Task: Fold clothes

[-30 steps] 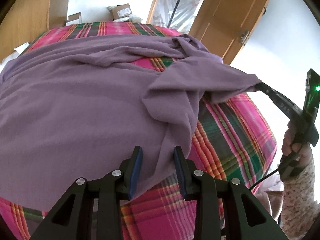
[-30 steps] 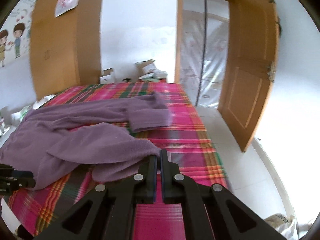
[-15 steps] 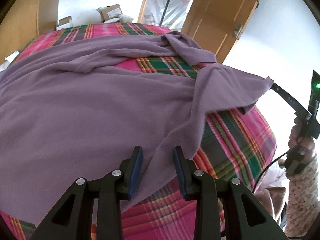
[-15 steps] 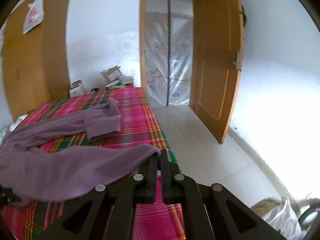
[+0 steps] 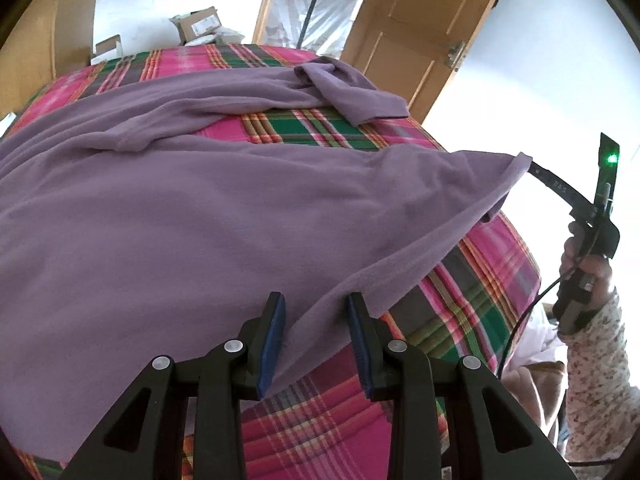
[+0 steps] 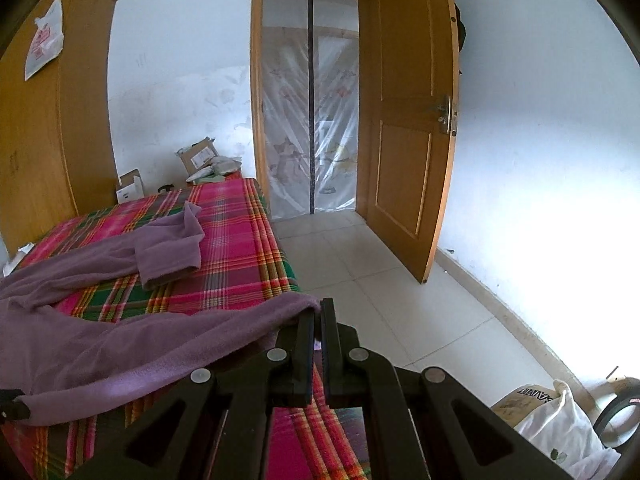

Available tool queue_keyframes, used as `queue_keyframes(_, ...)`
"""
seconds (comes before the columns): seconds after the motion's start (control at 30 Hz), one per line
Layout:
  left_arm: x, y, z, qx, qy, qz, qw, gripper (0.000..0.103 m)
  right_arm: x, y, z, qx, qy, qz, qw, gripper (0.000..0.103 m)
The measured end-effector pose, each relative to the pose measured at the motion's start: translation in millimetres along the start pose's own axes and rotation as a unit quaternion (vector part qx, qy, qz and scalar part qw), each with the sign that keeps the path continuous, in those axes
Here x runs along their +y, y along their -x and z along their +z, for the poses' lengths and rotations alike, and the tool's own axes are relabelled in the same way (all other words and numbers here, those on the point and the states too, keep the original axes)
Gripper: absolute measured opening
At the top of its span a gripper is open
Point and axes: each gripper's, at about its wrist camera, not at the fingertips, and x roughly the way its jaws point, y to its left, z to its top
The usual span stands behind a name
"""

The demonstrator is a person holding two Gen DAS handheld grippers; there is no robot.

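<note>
Plaid bed [image 5: 472,304] carries the unfolded purple garment [image 5: 200,220]; right gripper [image 6: 316,310] pinches its corner, left gripper [image 5: 316,316] half-open, apparently only straddling the hem.

garment [image 5: 200,220] spread on the bed [image 5: 480,292]; boxes [image 6: 198,156] behind it, door [image 6: 412,120] right

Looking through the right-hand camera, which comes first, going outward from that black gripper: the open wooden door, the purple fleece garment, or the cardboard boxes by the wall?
1. Purple fleece garment: pinched in the right gripper, spreading left.
2. Open wooden door: ahead to the right, across the tiled floor.
3. Cardboard boxes: past the bed's far end, at the white wall, left of centre.
</note>
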Motion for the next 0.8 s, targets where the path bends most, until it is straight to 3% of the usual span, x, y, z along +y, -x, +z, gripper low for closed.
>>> queue_keyframes(0.23,-8.6,14.6,8.9,-0.026,-0.042,-0.028,0.9984,0.033,-8.6,1.7,-8.9,0.008,-0.011,-0.003,1.0,0.003)
queue_keyframes(0.33,-1.5,19.4,20.6,-0.03,-0.011,-0.079,0.9964,0.033,-13.3,4.8,-14.8,0.012,-0.014,-0.002,1.0,0.003)
queue_keyframes(0.43,4.0,30.0,25.2,-0.058,0.004,-0.094,0.9938,0.033,-14.2,4.2,-19.2,0.017,-0.007,-0.003,1.0,0.003)
queue_keyframes(0.6,6.6,5.6,19.1,-0.003,0.015,-0.081,0.9966,0.033,-14.4,6.2,-24.5,0.019,-0.003,-0.003,1.0,0.003)
queue_keyframes(0.8,-0.9,-4.0,4.5,0.027,0.002,-0.093,0.9953,0.033,-17.9,6.6,-36.3,0.039,0.0,0.013,0.999,0.003)
